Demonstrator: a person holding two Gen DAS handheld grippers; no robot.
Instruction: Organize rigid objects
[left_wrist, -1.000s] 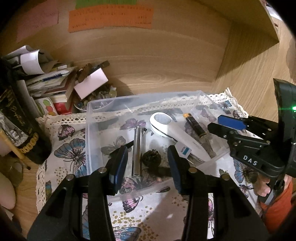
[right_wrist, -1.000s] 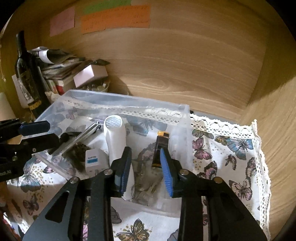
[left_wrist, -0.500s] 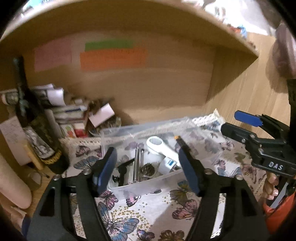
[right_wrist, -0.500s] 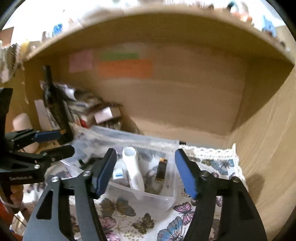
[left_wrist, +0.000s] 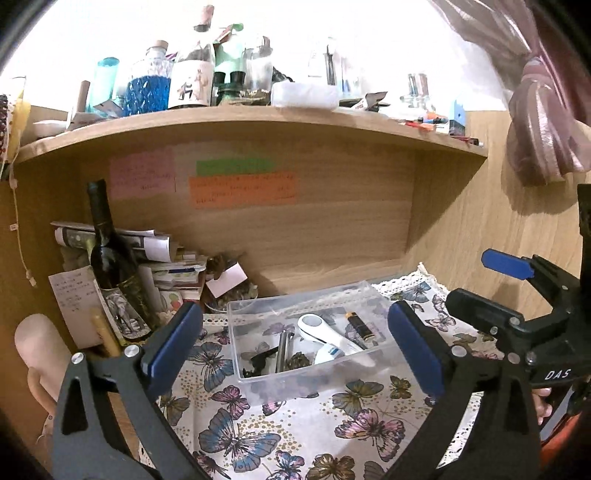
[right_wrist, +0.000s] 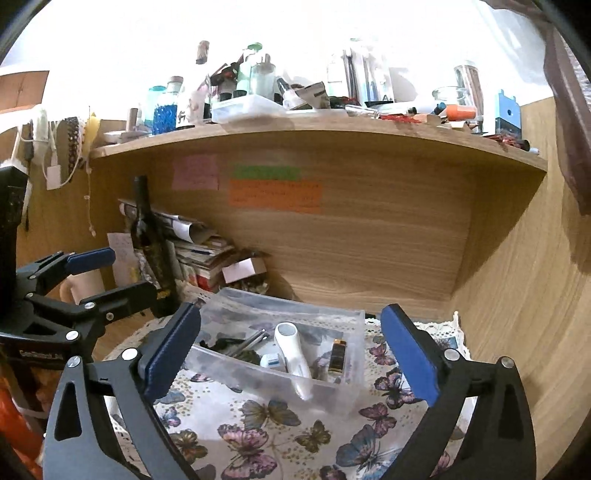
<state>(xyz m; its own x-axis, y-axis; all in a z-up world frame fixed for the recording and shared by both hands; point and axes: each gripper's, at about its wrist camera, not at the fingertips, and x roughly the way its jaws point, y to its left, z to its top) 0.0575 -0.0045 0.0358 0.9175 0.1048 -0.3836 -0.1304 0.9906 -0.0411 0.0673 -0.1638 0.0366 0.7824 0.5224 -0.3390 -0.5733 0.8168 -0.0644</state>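
Observation:
A clear plastic box (left_wrist: 255, 386) (right_wrist: 334, 397) stands on a butterfly-print cloth (left_wrist: 258, 439) (right_wrist: 266, 424) in a wooden desk niche. In it lie a white handheld device (left_wrist: 328, 334) (right_wrist: 291, 347), a metal cylinder (left_wrist: 282, 349) (right_wrist: 255, 338), a black and gold tube (left_wrist: 360, 326) (right_wrist: 338, 356), a small white and blue item (right_wrist: 271, 360) and dark small parts. My left gripper (left_wrist: 295, 349) is open and empty, held back above the cloth. My right gripper (right_wrist: 290, 349) is open and empty, also held back; it shows at the right of the left wrist view (left_wrist: 476, 284).
A dark wine bottle (left_wrist: 110, 266) (right_wrist: 151, 251) and a pile of papers and books (left_wrist: 159, 258) stand at the left of the niche. A shelf (left_wrist: 258, 118) crowded with bottles and jars runs overhead. The wooden side wall (right_wrist: 517, 277) is at the right.
Both grippers have pulled back and up away from the box and opened wide. The box and its contents stay in place and now look smaller.

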